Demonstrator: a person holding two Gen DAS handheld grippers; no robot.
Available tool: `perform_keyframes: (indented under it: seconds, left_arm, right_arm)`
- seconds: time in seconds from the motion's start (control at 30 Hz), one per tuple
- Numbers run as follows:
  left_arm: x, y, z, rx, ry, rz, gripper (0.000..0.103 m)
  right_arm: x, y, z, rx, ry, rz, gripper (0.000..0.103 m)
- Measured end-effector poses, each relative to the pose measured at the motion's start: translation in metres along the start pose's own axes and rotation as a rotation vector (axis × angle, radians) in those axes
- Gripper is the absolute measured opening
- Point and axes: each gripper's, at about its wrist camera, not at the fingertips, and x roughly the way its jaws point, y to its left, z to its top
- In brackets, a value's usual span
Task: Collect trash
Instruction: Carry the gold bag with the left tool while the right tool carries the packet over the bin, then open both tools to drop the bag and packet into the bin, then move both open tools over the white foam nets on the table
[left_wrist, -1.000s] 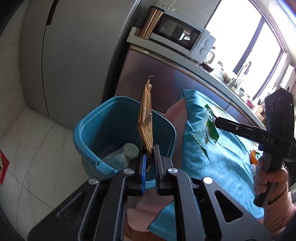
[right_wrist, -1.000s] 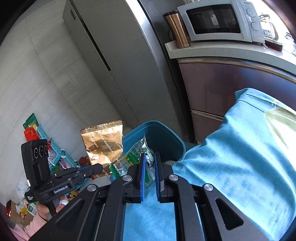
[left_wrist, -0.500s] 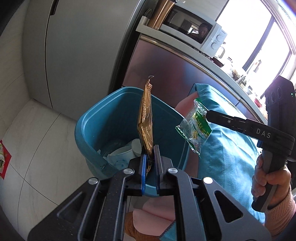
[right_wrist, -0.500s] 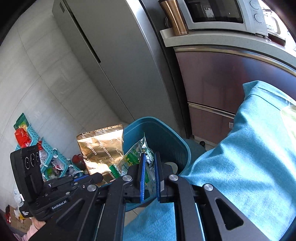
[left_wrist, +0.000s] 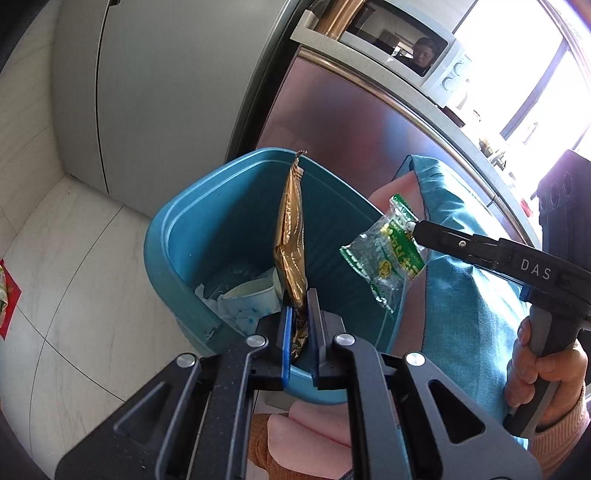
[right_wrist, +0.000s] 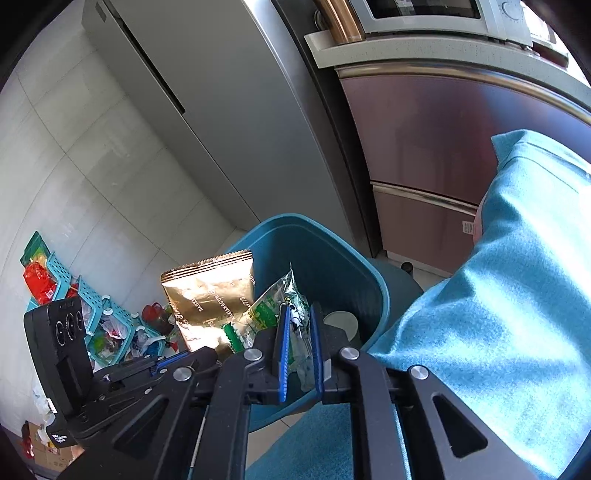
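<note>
Both hands have sunk toward the blue bin (left_wrist: 229, 236) since a second ago, so both wrappers now hang over its mouth; release looks next; the right gripper (right_wrist: 298, 347) is opening, green wrapper (right_wrist: 275, 314) still between its jaws toward 12 o'clock; the left gripper (left_wrist: 300, 325) stays clamped on the gold packet (left_wrist: 291, 236), upright at 12 o'clock above cups in the bin.

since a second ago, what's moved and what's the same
Both claws carried their wrappers from beside the blue bin to over its mouth. The left claw stays shut on the gold wrapper. The right claw is opening, with the green wrapper still between its pads. The bin stayed put.
</note>
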Motion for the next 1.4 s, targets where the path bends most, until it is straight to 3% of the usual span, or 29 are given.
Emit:
perform_keyframes:
  seconds: [0.1, 0.17, 0.43, 0.63, 0.77, 1.1, 1.4]
  left_arm:
    - [0.003, 0.002, 0.001, -0.012, 0.002, -0.007, 0.01]
    - [0.004, 0.001, 0.001, -0.013, 0.002, -0.008, 0.016]
    - [-0.008, -0.011, -0.002, 0.021, -0.038, -0.015, 0.019]
    - [-0.035, -0.047, -0.008, 0.13, -0.104, -0.077, 0.025]
    - [-0.046, -0.08, -0.014, 0.191, -0.114, -0.168, 0.026]
    - [-0.033, -0.18, -0.044, 0.353, -0.027, -0.373, 0.026]
    - [-0.021, -0.265, -0.069, 0.467, 0.045, -0.523, 0.037]
  right_arm:
    - [0.002, -0.001, 0.002, 0.003, 0.004, -0.002, 0.016]
    - [0.001, -0.001, 0.0, 0.007, 0.003, -0.003, 0.017]
    - [-0.013, -0.005, -0.011, -0.002, -0.009, 0.013, 0.019]
    - [-0.065, 0.0, -0.03, -0.081, -0.079, 0.035, 0.028]
    - [-0.114, -0.003, -0.054, -0.132, -0.142, 0.011, 0.034]
    - [-0.225, -0.056, -0.124, -0.033, -0.276, -0.11, 0.04]
    - [-0.306, -0.128, -0.192, 0.166, -0.369, -0.347, 0.045]
